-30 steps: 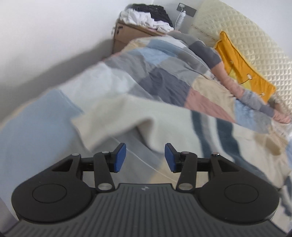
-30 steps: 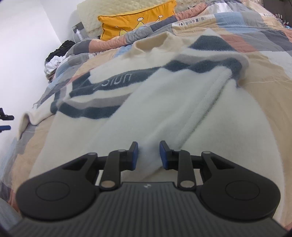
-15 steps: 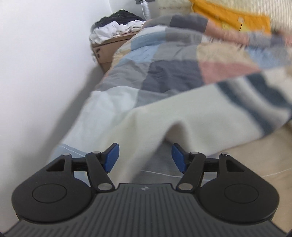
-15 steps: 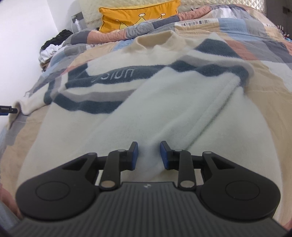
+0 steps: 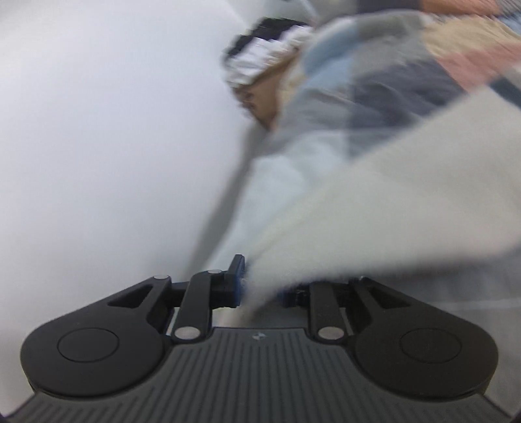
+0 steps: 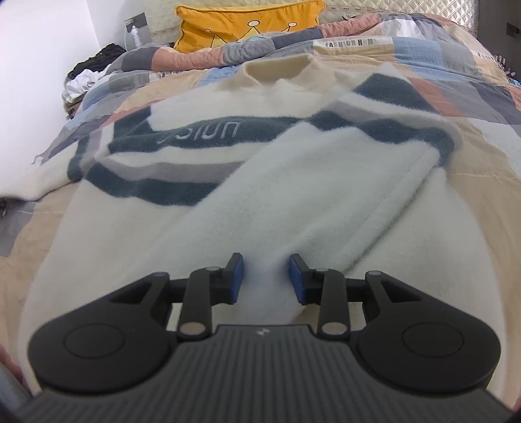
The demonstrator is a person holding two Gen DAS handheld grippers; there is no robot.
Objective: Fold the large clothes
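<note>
A large cream fleece sweater with navy and grey stripes lies spread on the bed, one sleeve folded across its front. My right gripper is open, its blue pads either side of that folded sleeve's cuff end. In the blurred left wrist view my left gripper is shut on the other cream sleeve, which stretches up and to the right from the jaws.
A patchwork quilt covers the bed, with a yellow cushion at the headboard. A white wall runs along the bed's left side. A box with piled clothes stands by the wall.
My left gripper has closed on the cream sleeve end and swung toward the wall; the view is now blurred. My right gripper has stayed open and moved slightly forward over the folded sleeve.
</note>
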